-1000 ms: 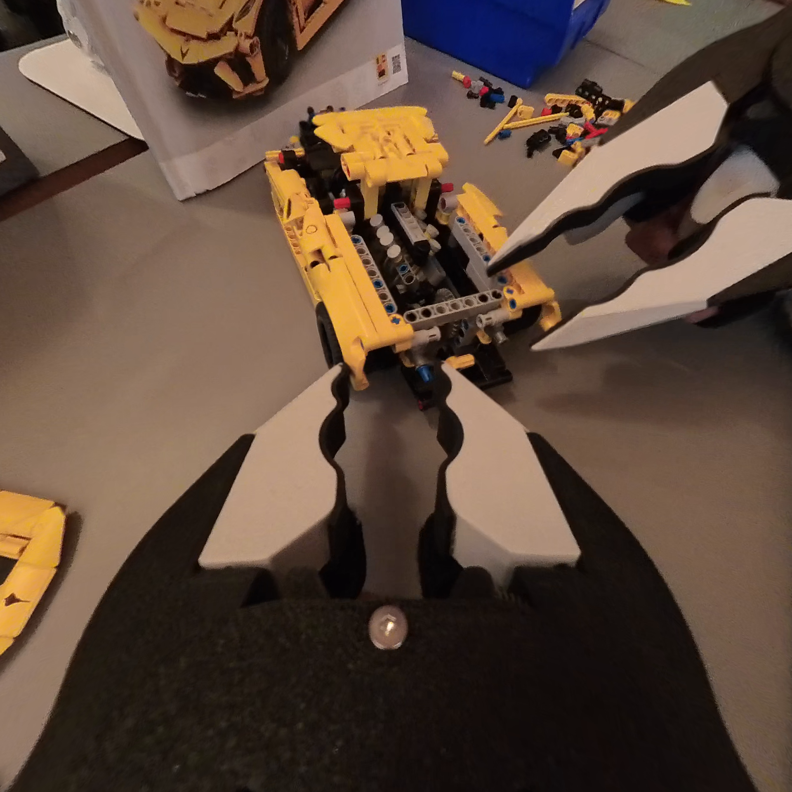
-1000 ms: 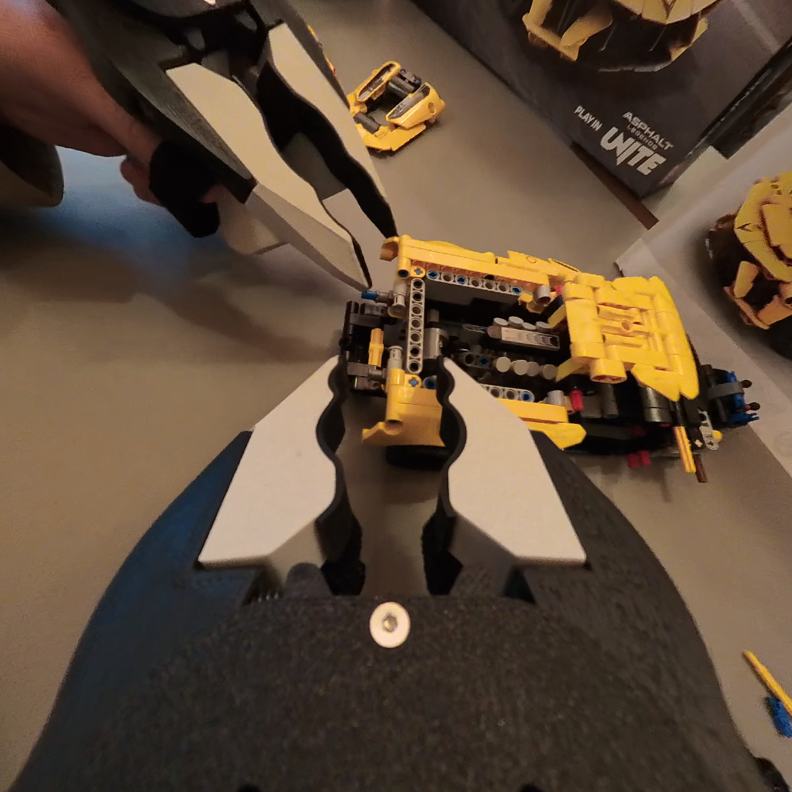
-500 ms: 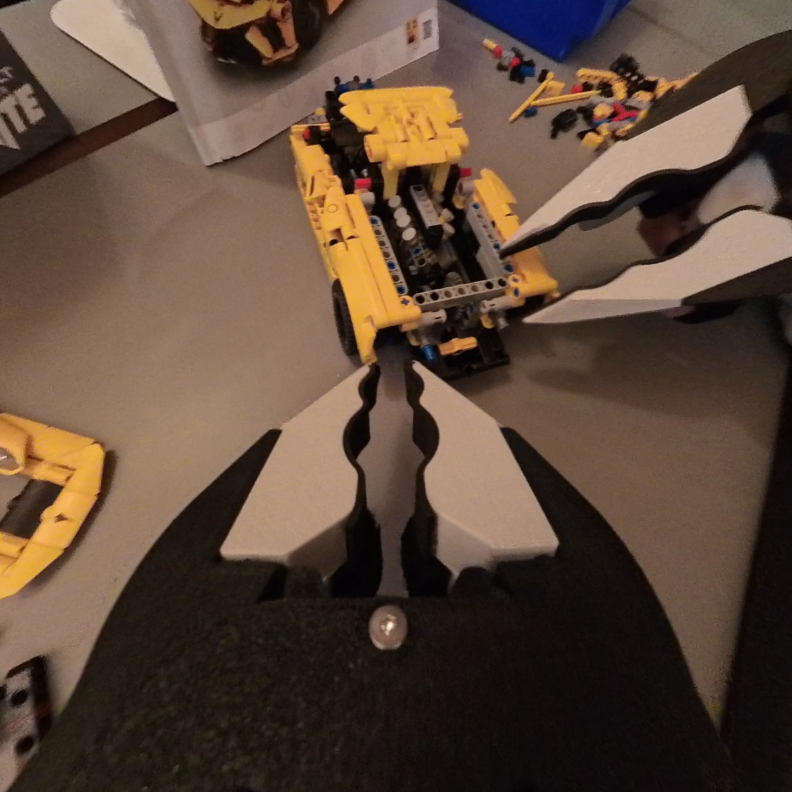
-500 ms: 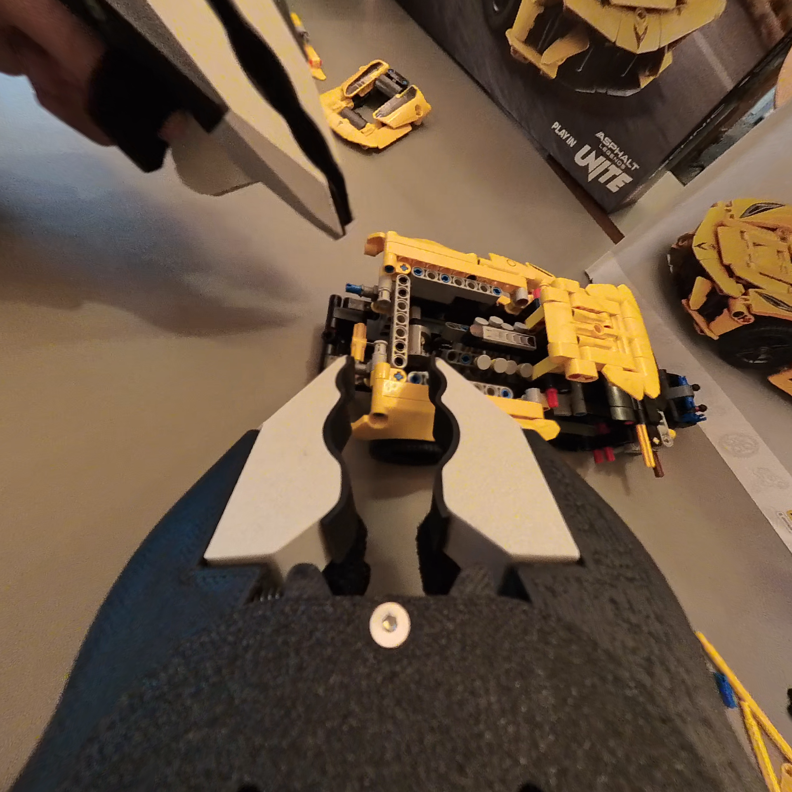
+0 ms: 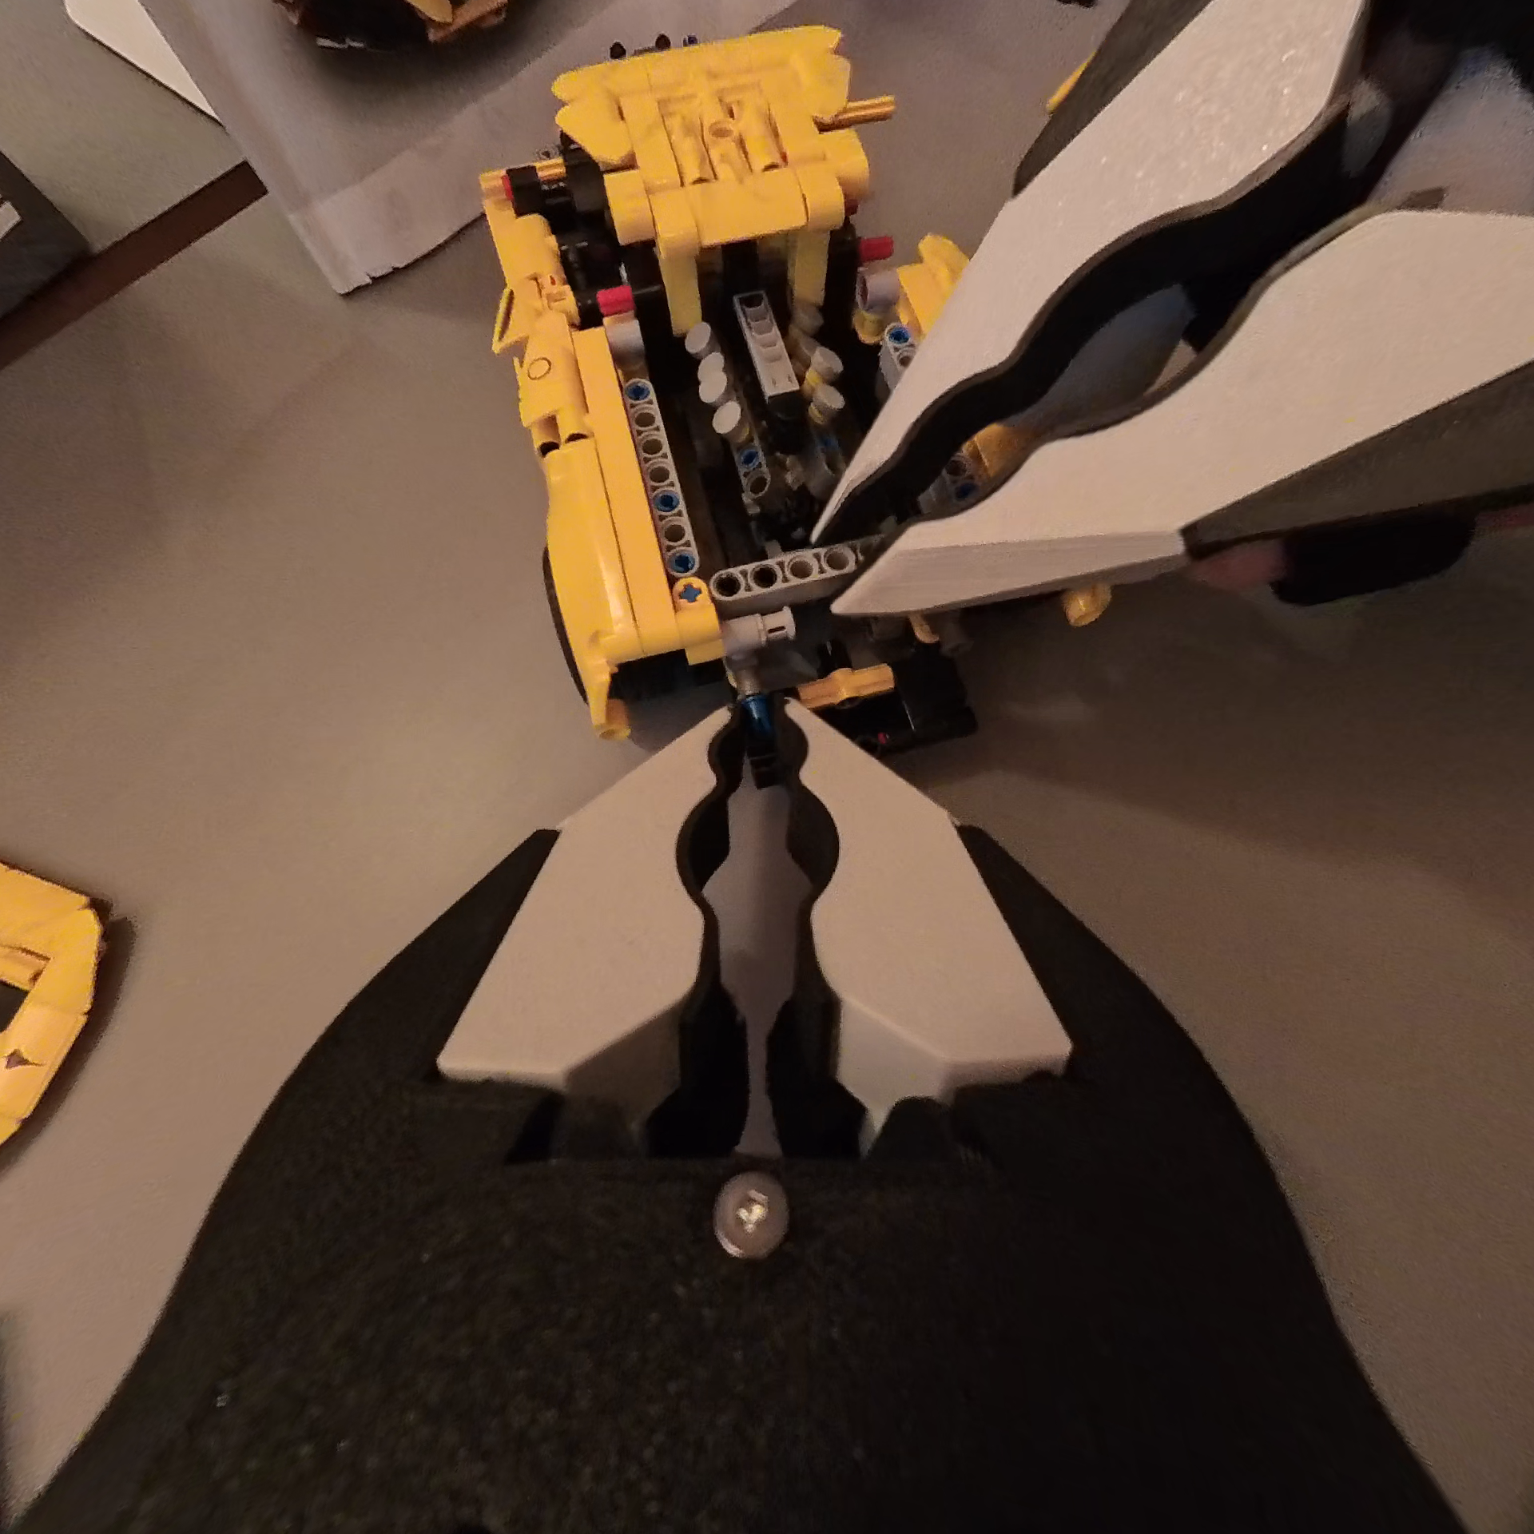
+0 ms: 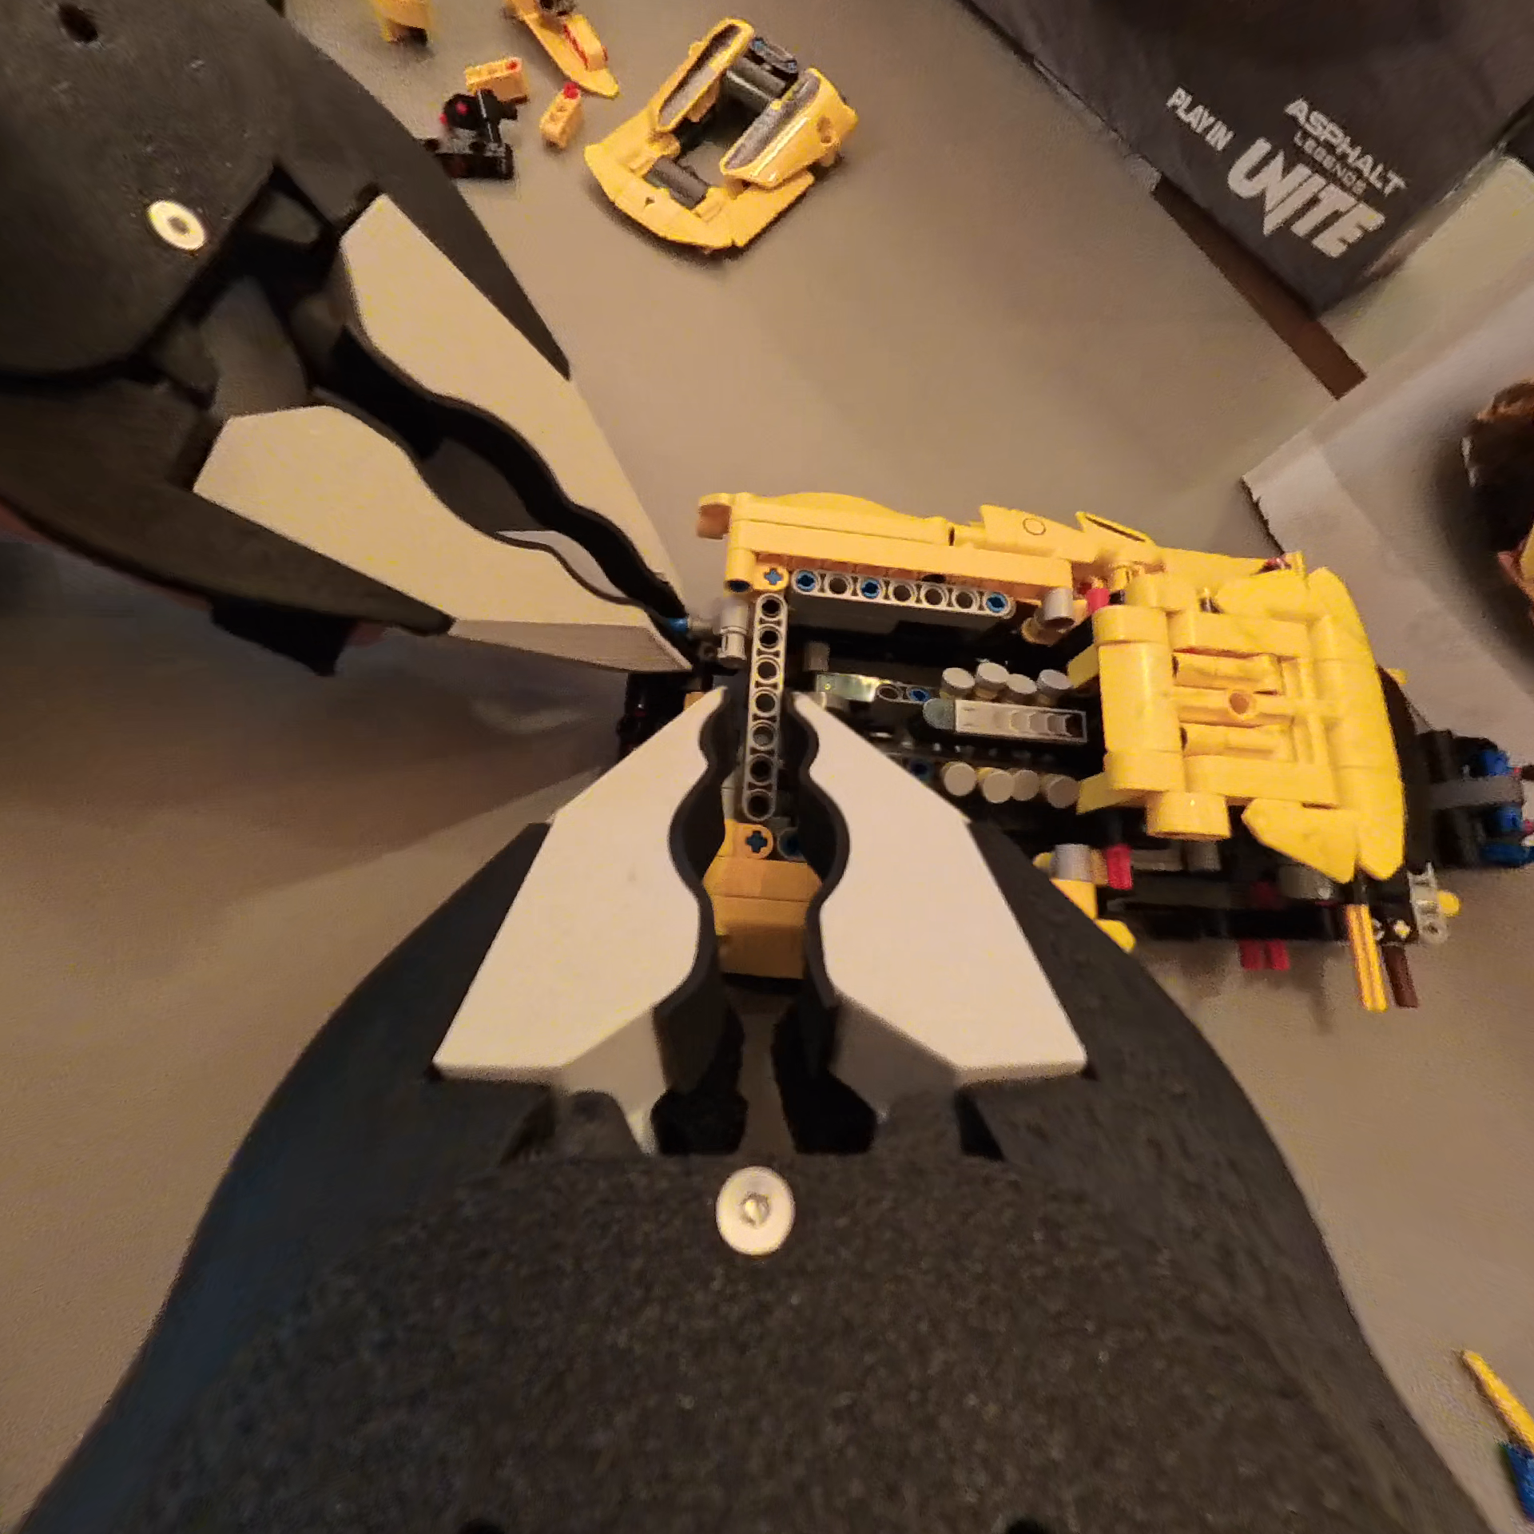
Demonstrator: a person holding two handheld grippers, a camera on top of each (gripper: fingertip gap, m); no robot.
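Observation:
A partly built yellow and black brick car point(image 5: 631, 498) stands on the grey table point(image 5: 249, 664); the right wrist view shows it from the side point(image 6: 1204, 705). My left gripper point(image 5: 759, 718) is at the car's near end, jaws almost together on a blue pin point(image 5: 757, 724) that sticks out there. It shows in the right wrist view point(image 6: 681, 643) at the upper left. My right gripper point(image 6: 759, 701) straddles a grey holed beam point(image 6: 764, 664) and is clamped on the yellow side block point(image 6: 759, 913) below it. It comes in from the right in the left wrist view point(image 5: 847, 564).
A loose yellow body section point(image 6: 714, 149) and small parts point(image 6: 498, 108) lie beyond the left gripper. A dark printed box point(image 6: 1287, 166) and a white printed sheet point(image 6: 1370, 465) lie behind the car. Another yellow piece point(image 5: 41, 996) lies at the left edge.
Both grippers have moved in onto the car and narrowed. The left one came forward onto the blue pin. The right one slid further over the yellow side block and grey beam.

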